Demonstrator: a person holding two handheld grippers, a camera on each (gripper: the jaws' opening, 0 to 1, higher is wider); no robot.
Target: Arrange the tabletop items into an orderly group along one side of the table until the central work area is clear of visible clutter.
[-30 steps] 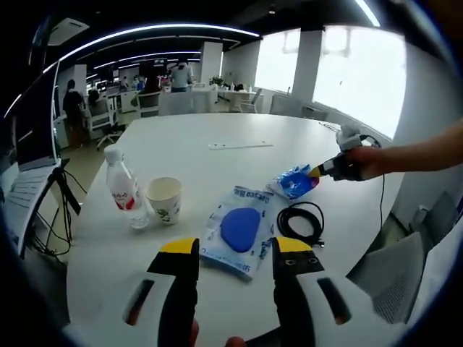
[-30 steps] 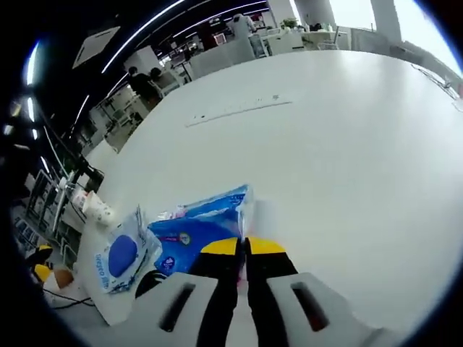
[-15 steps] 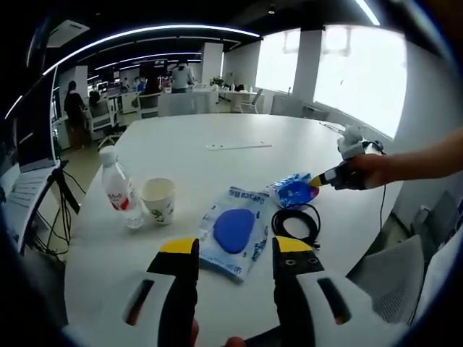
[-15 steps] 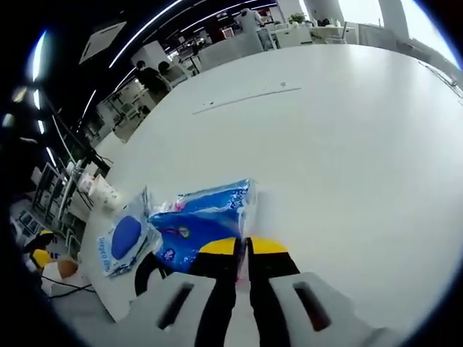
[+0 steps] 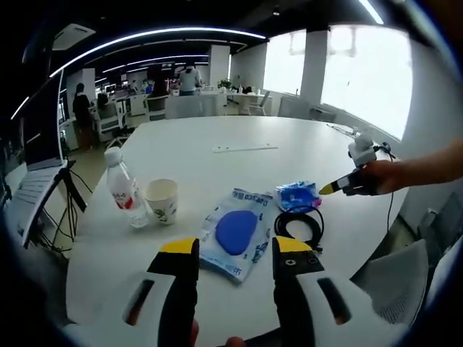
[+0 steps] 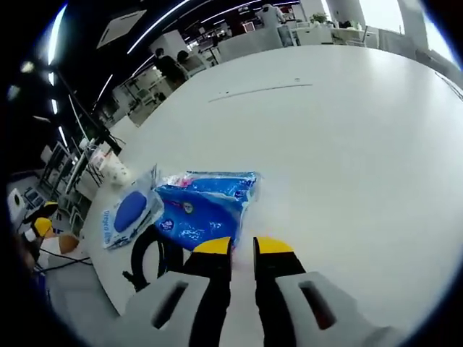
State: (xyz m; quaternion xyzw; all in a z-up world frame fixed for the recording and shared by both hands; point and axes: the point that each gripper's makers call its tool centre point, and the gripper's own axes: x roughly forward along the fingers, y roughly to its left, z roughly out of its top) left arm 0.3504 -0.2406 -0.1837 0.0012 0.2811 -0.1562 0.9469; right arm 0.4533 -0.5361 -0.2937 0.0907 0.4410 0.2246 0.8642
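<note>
Right gripper view: right hand-held gripper (image 6: 242, 246) slightly parted, released beside blue packet (image 6: 205, 208); left hand-held gripper (image 5: 235, 246) gapes wide over tabletop (image 5: 239, 163).

Out past the white table (image 5: 289, 137), an open office stretches back under long curved ceiling light strips (image 5: 145, 32), with bright windows (image 5: 358, 69) along the far wall. Desks and office chairs (image 5: 108, 126) sit at the back, a few people standing among them, one dark-clad figure (image 5: 82, 116) near a pillar. Down beside the table edge there's a black tripod stand (image 5: 69, 191) and a screen (image 5: 40, 123) above it.
</note>
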